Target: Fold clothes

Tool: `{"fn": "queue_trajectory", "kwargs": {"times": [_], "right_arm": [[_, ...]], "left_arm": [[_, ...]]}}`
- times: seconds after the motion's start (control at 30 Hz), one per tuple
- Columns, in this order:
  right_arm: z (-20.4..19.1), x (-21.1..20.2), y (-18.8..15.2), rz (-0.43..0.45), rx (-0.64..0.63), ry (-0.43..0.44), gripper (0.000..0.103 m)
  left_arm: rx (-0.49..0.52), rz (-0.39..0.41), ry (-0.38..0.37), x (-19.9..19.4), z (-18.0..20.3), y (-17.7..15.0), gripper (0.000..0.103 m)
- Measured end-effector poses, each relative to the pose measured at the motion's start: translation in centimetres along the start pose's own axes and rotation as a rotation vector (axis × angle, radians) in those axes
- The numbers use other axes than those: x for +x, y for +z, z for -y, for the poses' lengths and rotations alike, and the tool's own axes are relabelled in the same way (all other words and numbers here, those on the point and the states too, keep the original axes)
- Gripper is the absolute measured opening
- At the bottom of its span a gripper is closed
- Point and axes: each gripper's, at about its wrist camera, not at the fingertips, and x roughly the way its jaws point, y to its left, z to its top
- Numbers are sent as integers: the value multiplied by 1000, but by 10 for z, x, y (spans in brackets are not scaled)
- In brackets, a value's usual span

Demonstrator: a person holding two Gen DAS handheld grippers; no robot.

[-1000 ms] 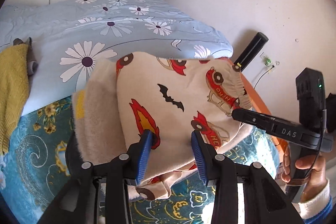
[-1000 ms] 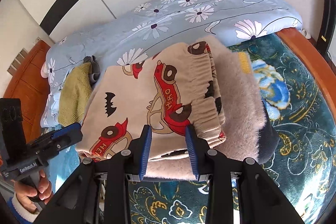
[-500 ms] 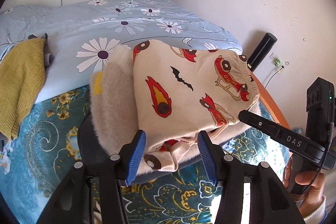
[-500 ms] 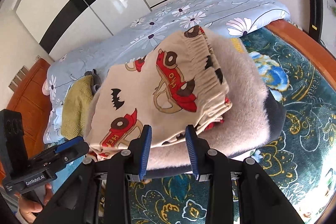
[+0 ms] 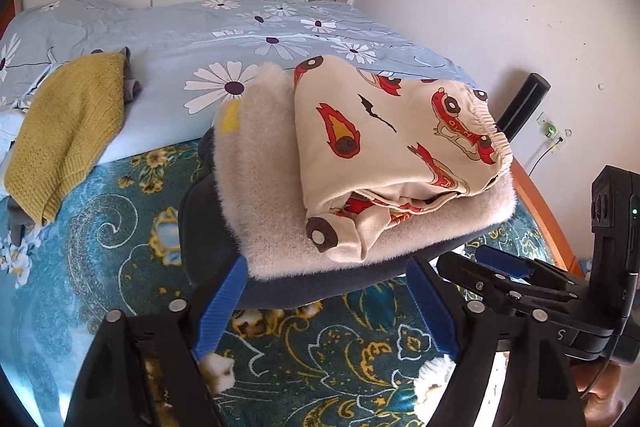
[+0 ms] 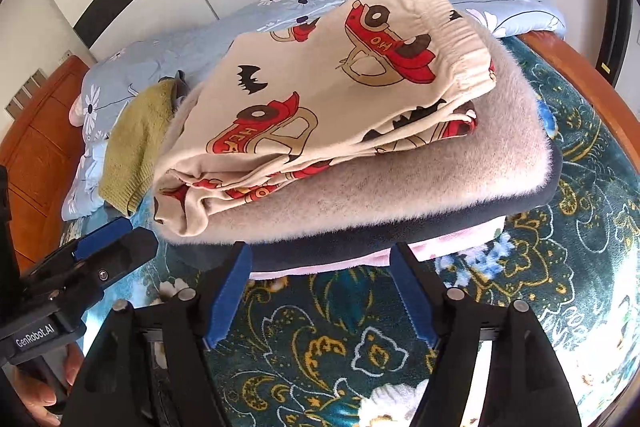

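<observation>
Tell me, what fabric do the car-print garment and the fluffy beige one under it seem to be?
Car-print garment: looks like matte cotton knit, smooth, with a gathered elastic band. Fluffy beige garment: apparently plush or faux fur, judging by the fuzzy pile along its edges. Neither can be confirmed by sight.

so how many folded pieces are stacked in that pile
4: the car-print pants on top, the fuzzy beige sweater under them, a dark navy garment below, and a pink one at the bottom. More may be hidden underneath.

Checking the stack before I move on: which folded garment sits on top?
The cream car-print garment tops the stack; it rests on the fluffy beige one, with a dark layer beneath.
</observation>
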Motion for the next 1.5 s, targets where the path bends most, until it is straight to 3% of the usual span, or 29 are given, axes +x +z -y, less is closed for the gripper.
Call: {"fn": "queue_trajectory", "kwargs": {"times": [0.07,0.33,0.43,0.8,1.5], "right_arm": [[-3,-1,-3,8,3,2,85],[-9,1,-10,20,17,-26,86],[-10,-1,-12,29,14,-51,100],[-13,-12,-14,48,-22,-219,102],[-17,-9,-20,18,-36,-233,102]], "left_arm": [[-23,11,-9,-3,-5,-3,103],[-20,11,19,-6,-7,-10,103],[-20,-1,45,-4,-8,-13,103],[91,30,231,-1,3,-31,103],[67,-8,231,5,2,-34,103]]}}
